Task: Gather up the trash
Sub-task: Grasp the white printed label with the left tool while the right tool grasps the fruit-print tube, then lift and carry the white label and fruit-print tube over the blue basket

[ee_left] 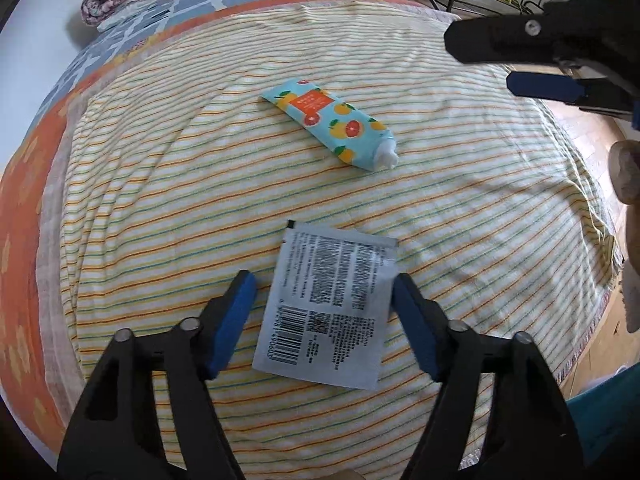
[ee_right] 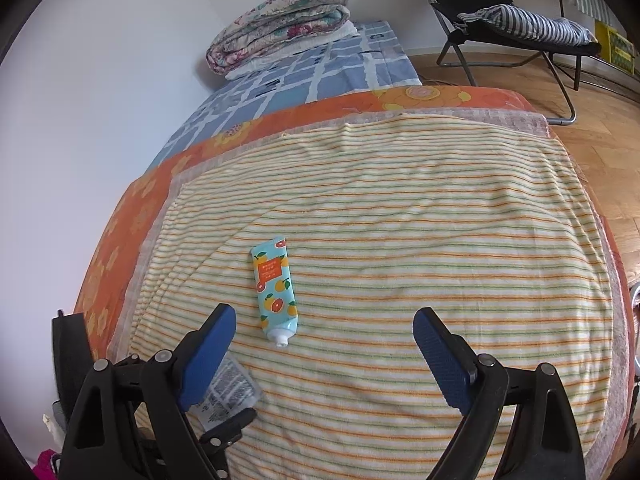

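A white printed sachet [ee_left: 328, 308] with a barcode lies flat on the striped towel [ee_left: 160, 200], between the blue pads of my left gripper [ee_left: 323, 280]. The right pad is at the sachet's edge and the left pad stands off it, so the jaws are open. A light blue tube [ee_left: 332, 120] with an orange-fruit print and a white nozzle lies farther up the towel. In the right wrist view the tube [ee_right: 274, 288] lies just ahead of my right gripper [ee_right: 325, 313], nearer its left finger; the jaws are wide open and hold nothing. The sachet [ee_right: 228, 392] shows partly behind that finger.
The towel covers an orange flowered sheet [ee_right: 120, 240] on a bed against a white wall. A folded floral quilt [ee_right: 280, 24] lies at the bed's far end. A black folding chair [ee_right: 500, 20] with a striped cushion stands on the wood floor [ee_right: 600, 140] to the right.
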A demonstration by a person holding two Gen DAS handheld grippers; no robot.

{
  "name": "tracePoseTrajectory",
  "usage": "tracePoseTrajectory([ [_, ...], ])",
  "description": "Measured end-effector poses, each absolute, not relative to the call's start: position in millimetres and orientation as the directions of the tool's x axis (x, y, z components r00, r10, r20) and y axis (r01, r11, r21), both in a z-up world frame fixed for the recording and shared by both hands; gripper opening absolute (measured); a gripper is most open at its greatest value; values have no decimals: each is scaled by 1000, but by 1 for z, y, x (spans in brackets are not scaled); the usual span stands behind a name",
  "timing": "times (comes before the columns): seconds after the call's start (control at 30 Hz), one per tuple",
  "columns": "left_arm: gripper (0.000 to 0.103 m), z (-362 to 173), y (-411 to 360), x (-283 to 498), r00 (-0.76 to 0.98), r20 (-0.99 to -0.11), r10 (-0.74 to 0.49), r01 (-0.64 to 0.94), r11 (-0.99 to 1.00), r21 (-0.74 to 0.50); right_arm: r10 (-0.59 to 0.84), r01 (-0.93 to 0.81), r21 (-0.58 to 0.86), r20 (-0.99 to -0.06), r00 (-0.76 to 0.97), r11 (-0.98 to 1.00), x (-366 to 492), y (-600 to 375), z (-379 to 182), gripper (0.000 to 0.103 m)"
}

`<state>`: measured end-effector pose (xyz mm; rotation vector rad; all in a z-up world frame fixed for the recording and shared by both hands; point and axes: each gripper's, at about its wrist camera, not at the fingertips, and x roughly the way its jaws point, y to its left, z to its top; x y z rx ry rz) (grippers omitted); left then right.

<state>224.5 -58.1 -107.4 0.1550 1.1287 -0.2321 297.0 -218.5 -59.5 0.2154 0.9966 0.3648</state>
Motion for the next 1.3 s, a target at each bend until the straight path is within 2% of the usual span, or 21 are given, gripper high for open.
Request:
tracePoseTrajectory([
  [0.03,65,-107,-55,225,410,-906,-105,257,967,4,395,-201,341,-779,487,918,299,-216,-61,92],
  [0.4,64,-103,-18,223,417,-906,-76,180,984,1,371,-266,274,-811,452,924,316,-174,-81,84],
  [0.57,64,-102,4,222,419,-907,-53,135,991,4,338,-295,222,-832,440,929,325,-153,-93,75],
  [0.9,64,-101,27,218,416,-908,-53,88,996,-18,235,-323,81,-850,472,943,338,-119,-108,72],
  [1.0,64,-101,27,217,416,-908,-52,87,996,-17,188,-340,12,-851,491,940,337,-110,-109,62],
  [1.13,64,-99,27,217,419,-907,-51,86,996,-16,204,-364,16,-850,485,931,334,-106,-107,38],
  [1.3,64,-97,23,214,425,-904,-48,89,996,-11,225,-377,34,-852,473,926,328,-107,-104,37],
])
